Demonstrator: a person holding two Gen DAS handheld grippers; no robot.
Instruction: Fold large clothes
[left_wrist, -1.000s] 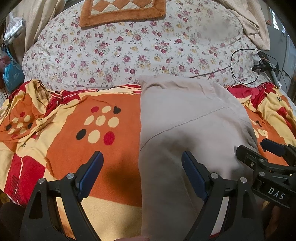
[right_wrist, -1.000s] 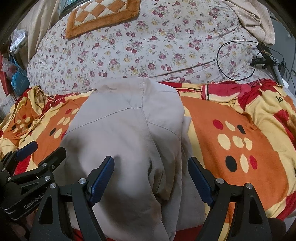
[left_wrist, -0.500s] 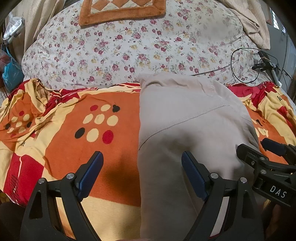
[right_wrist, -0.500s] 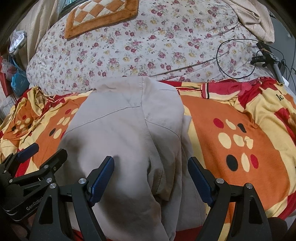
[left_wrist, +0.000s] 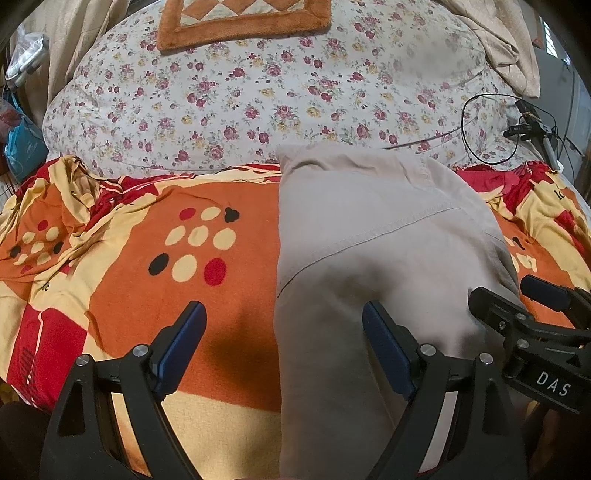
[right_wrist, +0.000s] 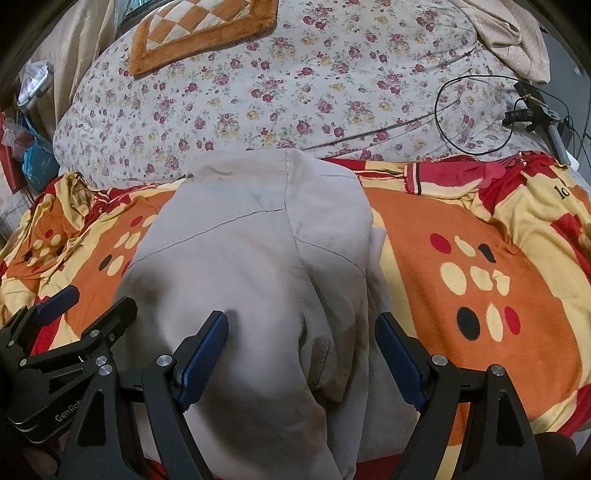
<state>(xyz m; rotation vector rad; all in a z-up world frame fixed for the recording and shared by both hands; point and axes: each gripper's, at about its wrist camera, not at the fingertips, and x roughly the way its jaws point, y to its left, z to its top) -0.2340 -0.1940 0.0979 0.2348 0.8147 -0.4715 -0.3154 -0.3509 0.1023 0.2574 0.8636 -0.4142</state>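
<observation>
A beige garment (left_wrist: 373, 258) lies folded lengthwise on an orange, red and yellow blanket (left_wrist: 147, 266), its far end near a floral quilt. My left gripper (left_wrist: 284, 314) hovers open over the garment's left edge, one finger above the blanket, the other above the cloth. In the right wrist view the same beige garment (right_wrist: 251, 266) shows seams and a loose flap near its right edge. My right gripper (right_wrist: 301, 325) is open above that side, nothing between its fingers. Each gripper shows at the edge of the other's view: the right gripper (left_wrist: 539, 306) and the left gripper (right_wrist: 59, 306).
A floral quilt (left_wrist: 277, 96) rises behind the blanket, with an orange checked mat (left_wrist: 240, 18) on top. Black cables and a small device (left_wrist: 524, 125) lie at the far right. A blue bag (left_wrist: 18, 147) hangs at the left. A beige cloth (right_wrist: 513, 40) drapes top right.
</observation>
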